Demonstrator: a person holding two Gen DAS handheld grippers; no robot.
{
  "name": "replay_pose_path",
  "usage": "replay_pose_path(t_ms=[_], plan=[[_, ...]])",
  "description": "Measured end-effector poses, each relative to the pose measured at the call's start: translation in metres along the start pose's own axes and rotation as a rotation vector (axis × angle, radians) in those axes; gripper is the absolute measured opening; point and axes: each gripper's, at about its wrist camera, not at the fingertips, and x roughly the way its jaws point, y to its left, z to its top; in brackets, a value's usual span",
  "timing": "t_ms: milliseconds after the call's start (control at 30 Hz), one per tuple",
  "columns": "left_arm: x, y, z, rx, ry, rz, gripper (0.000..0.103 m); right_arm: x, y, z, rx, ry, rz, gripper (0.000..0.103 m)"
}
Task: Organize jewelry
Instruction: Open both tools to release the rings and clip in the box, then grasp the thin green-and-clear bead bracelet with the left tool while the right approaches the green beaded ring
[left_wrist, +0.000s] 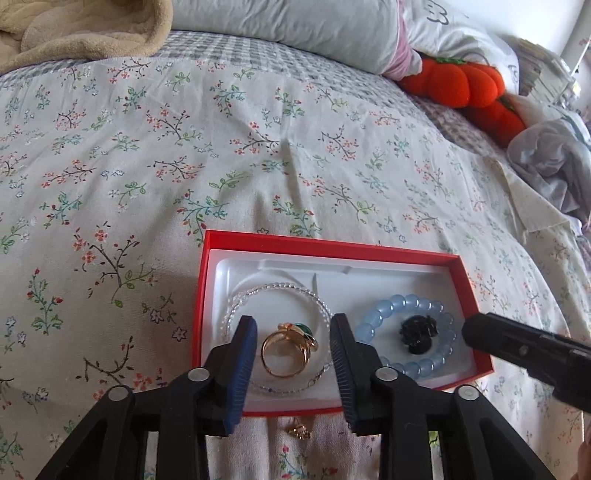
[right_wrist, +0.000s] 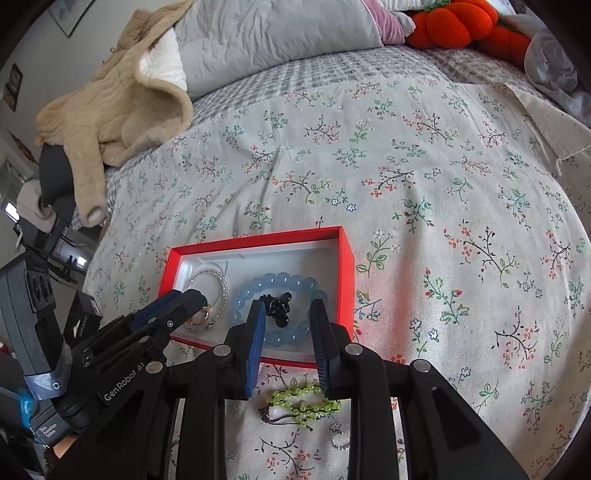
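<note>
Four pieces sit in the red box (left_wrist: 334, 251) on the bed — clear bracelet (left_wrist: 280, 290), gold ring (left_wrist: 286, 350), blue bracelet (left_wrist: 406, 306), black flower piece (left_wrist: 417, 334) — while the green bracelet (right_wrist: 304, 400) and gold charm (left_wrist: 300, 431) wait outside, both hand-held grippers, left (left_wrist: 293, 341) and right (right_wrist: 286, 321), wide open, empty.

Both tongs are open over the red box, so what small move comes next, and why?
Probably lower the right tongs toward the green beaded bracelet lying on the bedspread just outside the red box. They are open and empty, with the bracelet below them. The gold ring and blue bracelet already sit in the box.
</note>
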Motion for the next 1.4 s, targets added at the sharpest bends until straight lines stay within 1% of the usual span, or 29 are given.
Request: replay_pose_path(t_ms=[200,367,467,500,533,567,633,733,833,967,1067,1267,1400], plan=[[-0.019,-0.004,-0.01,0.04,0.001,0.024,0.045,-0.017,0.001,-0.002,-0.008,-0.01,0.009,0.031],[-0.035,-0.008,-0.023,0.086,0.01,0.045,0.052,-0.027,0.005,-0.01,-0.025,-0.004,0.016,0.036],[-0.044,-0.007,-0.031,0.108,0.014,0.059,0.059,-0.033,0.008,-0.019,-0.04,0.0,0.016,0.042],[-0.047,-0.007,-0.034,0.113,0.015,0.063,0.064,-0.034,0.009,-0.022,-0.046,0.002,0.017,0.044],[-0.049,-0.007,-0.037,0.116,0.016,0.067,0.07,-0.036,0.01,-0.025,-0.052,0.004,0.018,0.048],[-0.052,-0.006,-0.04,0.117,0.015,0.072,0.072,-0.038,0.011,-0.028,-0.058,0.005,0.019,0.052],[-0.058,-0.003,-0.046,0.119,0.013,0.076,0.08,-0.041,0.012,-0.036,-0.072,0.01,0.019,0.055],[-0.065,0.003,-0.058,0.121,0.013,0.092,0.085,-0.044,0.014,-0.048,-0.097,0.021,0.01,0.057],[-0.069,0.008,-0.071,0.135,0.025,0.114,0.087,-0.045,0.013,-0.06,-0.123,0.031,-0.007,0.06],[-0.073,0.013,-0.093,0.17,0.031,0.119,0.088,-0.045,0.006,-0.077,-0.157,0.042,-0.038,0.065],[-0.076,0.014,-0.11,0.196,0.038,0.107,0.088,-0.046,-0.001,-0.09,-0.173,0.047,-0.058,0.066],[-0.08,0.011,-0.139,0.26,0.065,0.055,0.088,-0.043,-0.015,-0.117,-0.2,0.068,-0.101,0.066],[-0.077,0.011,-0.156,0.322,0.092,0.049,0.088,-0.037,-0.02,-0.133,-0.221,0.099,-0.118,0.066]])
